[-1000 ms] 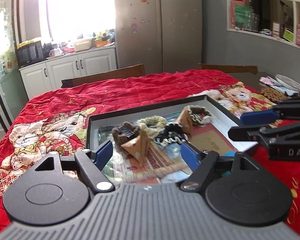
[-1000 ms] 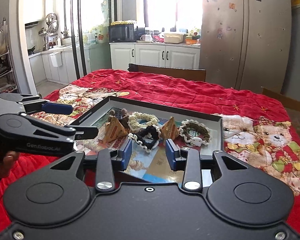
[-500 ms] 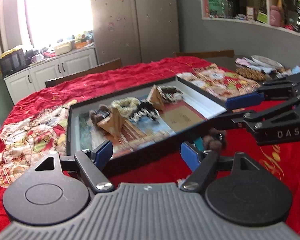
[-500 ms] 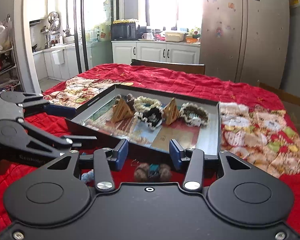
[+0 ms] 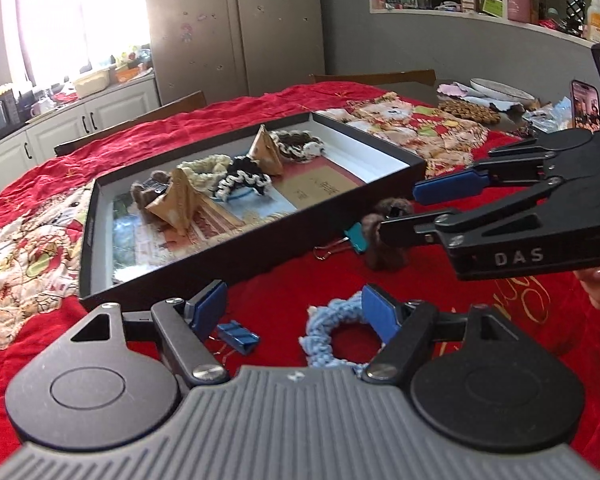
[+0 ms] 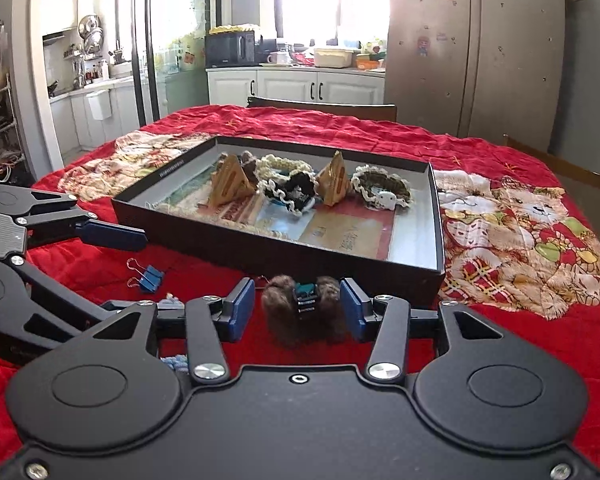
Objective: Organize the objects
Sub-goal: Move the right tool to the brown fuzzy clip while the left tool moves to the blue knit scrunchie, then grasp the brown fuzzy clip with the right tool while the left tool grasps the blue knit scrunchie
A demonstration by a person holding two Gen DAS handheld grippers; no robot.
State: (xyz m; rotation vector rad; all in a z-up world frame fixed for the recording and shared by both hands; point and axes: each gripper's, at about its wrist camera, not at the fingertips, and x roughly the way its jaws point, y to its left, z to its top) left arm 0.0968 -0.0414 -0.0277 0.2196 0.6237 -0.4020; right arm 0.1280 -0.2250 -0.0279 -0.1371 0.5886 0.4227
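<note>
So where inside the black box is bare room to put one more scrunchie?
The near half of the black box is free, between its front wall and the row of scrunchies and paper pyramids. The far half is crowded.

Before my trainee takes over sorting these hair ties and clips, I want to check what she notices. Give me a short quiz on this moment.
1. True or false: the brown scrunchie lies inside the box.
2. What sits between the fingers of the left hand-held gripper? A) blue scrunchie B) paper pyramid C) phone
3. How many scrunchies in the box are black with white trim?

Key: 1 false, it lies on the red cloth before the box, between the open right hand-held gripper fingers. 2 A. 3 one.
</note>
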